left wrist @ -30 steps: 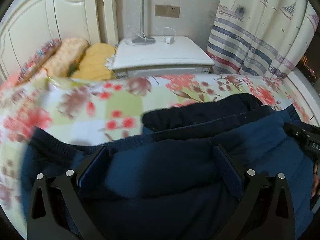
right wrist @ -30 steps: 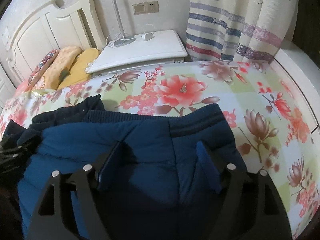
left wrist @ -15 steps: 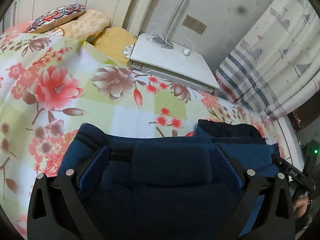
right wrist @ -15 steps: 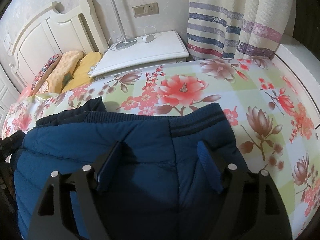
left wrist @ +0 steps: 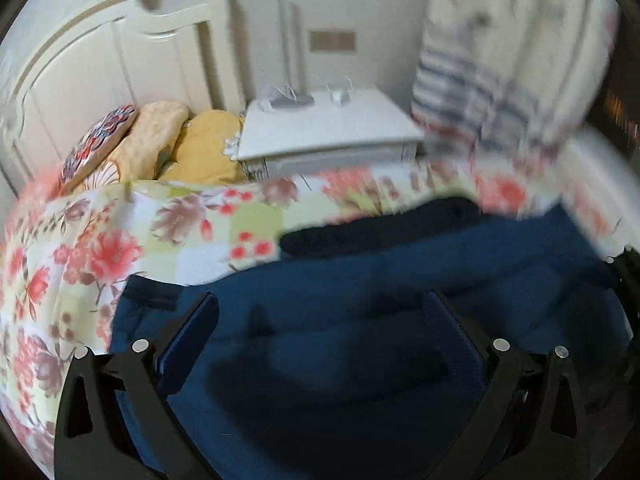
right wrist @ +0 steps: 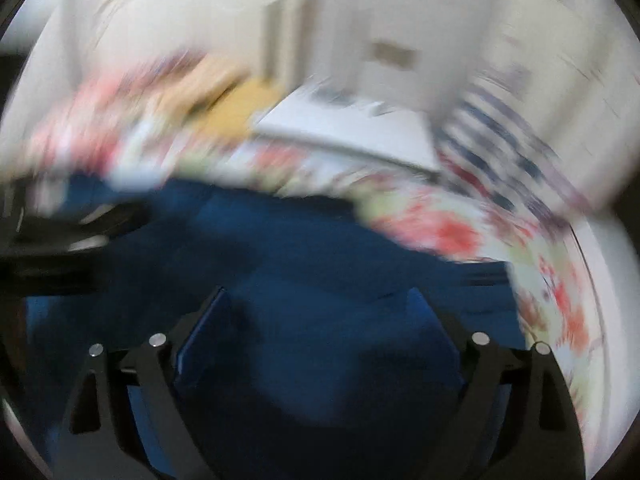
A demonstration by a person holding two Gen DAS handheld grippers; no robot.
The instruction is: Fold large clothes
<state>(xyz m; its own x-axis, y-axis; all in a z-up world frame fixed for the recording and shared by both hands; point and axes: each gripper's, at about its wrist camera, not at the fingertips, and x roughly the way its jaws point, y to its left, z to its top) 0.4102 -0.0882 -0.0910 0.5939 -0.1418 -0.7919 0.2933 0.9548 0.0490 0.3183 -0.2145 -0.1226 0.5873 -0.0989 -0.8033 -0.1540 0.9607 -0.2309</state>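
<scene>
Both claws, left claw and right claw, gape released over the blue jacket; pinch its 12 o'clock hem evenly.

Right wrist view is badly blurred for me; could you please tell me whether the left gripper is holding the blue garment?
Observer: No. In the left wrist view the left gripper is open, its fingers spread wide above the blue garment.
Operator: Thank you. What stands beyond the bed?
Observer: A white nightstand, with a lamp base on top.
</scene>
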